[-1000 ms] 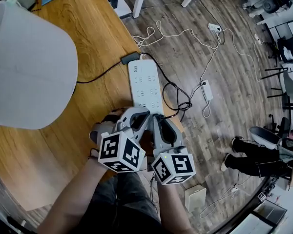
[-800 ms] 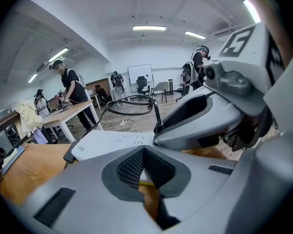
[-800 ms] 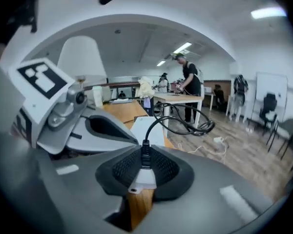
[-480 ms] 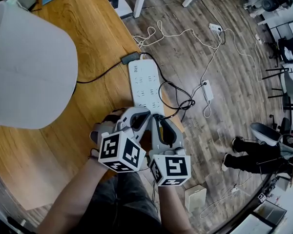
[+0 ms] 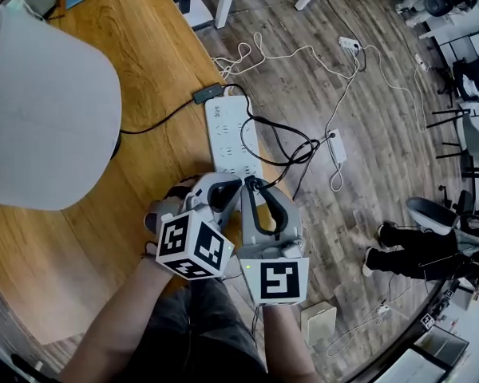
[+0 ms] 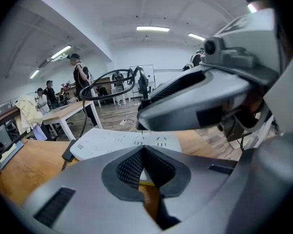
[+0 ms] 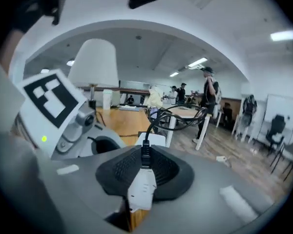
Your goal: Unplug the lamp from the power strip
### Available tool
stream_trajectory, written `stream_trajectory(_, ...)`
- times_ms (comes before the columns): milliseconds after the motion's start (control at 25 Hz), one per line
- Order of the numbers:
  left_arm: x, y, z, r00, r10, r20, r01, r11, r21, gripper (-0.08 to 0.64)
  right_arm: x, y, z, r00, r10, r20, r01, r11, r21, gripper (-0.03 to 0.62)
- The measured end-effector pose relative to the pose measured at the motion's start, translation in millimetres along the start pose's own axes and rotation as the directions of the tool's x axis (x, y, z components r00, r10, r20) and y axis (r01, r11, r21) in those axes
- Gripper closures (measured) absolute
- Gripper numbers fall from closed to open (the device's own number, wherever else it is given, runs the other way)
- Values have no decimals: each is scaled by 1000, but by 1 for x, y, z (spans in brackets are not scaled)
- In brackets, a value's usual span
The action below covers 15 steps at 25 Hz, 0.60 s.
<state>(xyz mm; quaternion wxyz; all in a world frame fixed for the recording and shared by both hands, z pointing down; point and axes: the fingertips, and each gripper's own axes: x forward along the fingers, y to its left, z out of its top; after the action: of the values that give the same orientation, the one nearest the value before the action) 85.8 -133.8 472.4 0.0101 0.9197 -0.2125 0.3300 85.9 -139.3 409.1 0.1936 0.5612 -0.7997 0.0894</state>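
Lamp plug (image 7: 142,189), white on a black cord, sits clamped in our right gripper (image 7: 144,162) just beside the power strip's (image 5: 227,130) near end. Our left gripper (image 6: 143,150) rests there too, jaws nearly together.

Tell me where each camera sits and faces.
Head view: on the person's head, steeply down at table, power strip, lamp; forearms, left gripper, right gripper show.
Left gripper view: rides the left gripper, along its shut jaws toward the power strip; right gripper crosses above.
Right gripper view: rides the right gripper, along jaws clamping the white plug, toward the lamp.
Shared: power strip, in head and left gripper views.
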Motion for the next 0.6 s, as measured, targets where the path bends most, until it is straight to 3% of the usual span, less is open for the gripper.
stream_trajectory(80, 1, -1, 0, 1000, -1, 2, 1, 1000, -1, 568, -1, -15, -1, 1000, -7, 13, 6, 995, 101, 526)
stream_trajectory(320, -1, 0, 2, 1000, -14, 26, 15, 998, -59, 566, -9, -17, -17, 999, 37, 7, -38, 972, 231, 525)
stream_trajectory(480, -16, 5, 4, 998, 47, 47, -45, 998, -53, 566, -10, -12, -21, 998, 60, -6, -57, 963, 262, 525)
stream_trajectory(600, -31, 14, 1, 990, 109, 89, -101, 991, -88, 566, -8, -3, -25, 996, 90, -12, -83, 958, 275, 525)
